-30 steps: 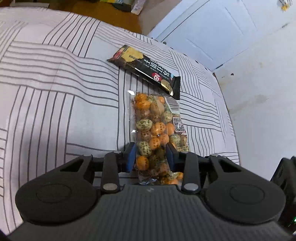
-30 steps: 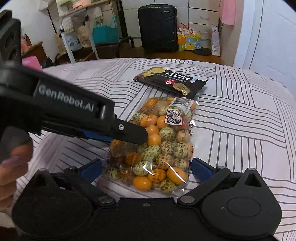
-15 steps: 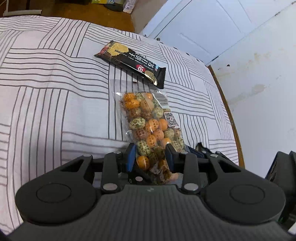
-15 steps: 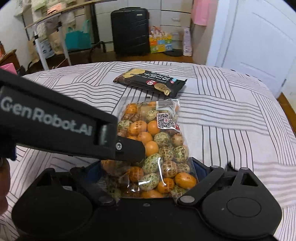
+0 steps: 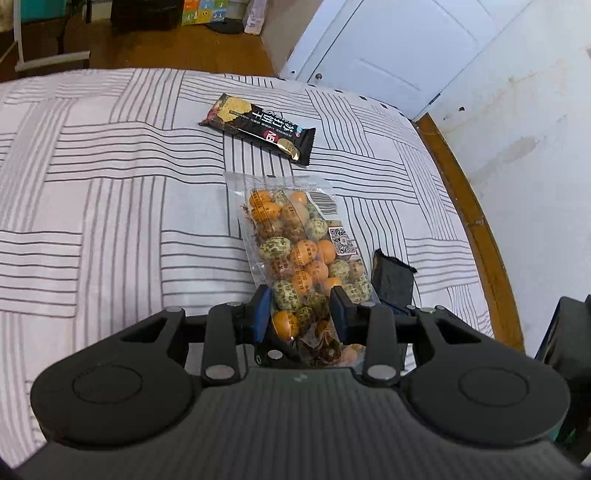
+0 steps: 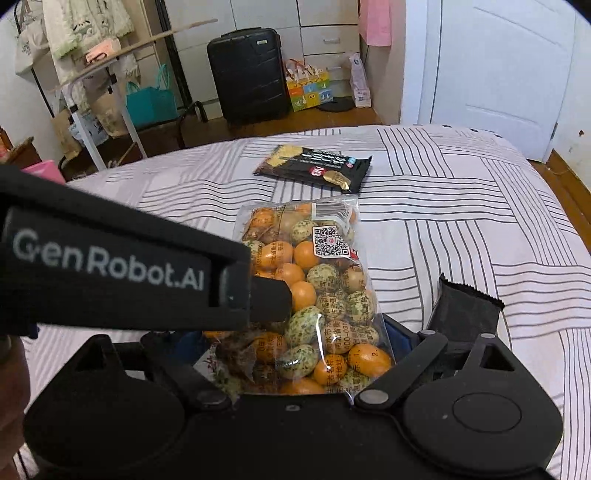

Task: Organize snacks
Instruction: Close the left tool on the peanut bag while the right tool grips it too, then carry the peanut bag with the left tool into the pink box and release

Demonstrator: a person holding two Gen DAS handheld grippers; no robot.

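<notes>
Left gripper [image 5: 301, 308]: clamped on the near end of the candy bag [image 5: 304, 254].
Right gripper [image 6: 291, 339]: spread wide, straddling the same end; contact unclear.
In the way: left gripper crosses the right view.
Beside: black pouch [image 5: 391, 282].
Farther: biscuit pack [image 5: 258, 127] on the striped bed [image 5: 110, 192].
Beyond: suitcase [image 6: 247, 74], door [image 6: 498, 66].

I am working in a bedroom at home. I am leaning over a bed [image 6: 461, 206] covered in a white sheet with grey stripe blocks. At twelve o'clock a black suitcase [image 6: 247, 74] is standing on the wooden floor [image 5: 221, 48] against white drawers [image 6: 325, 33]. At ten o'clock clothes are hanging on a white rack [image 6: 92, 70] above a teal bag [image 6: 151, 101]. At two o'clock a white panelled door [image 6: 498, 62] is standing closed.
</notes>
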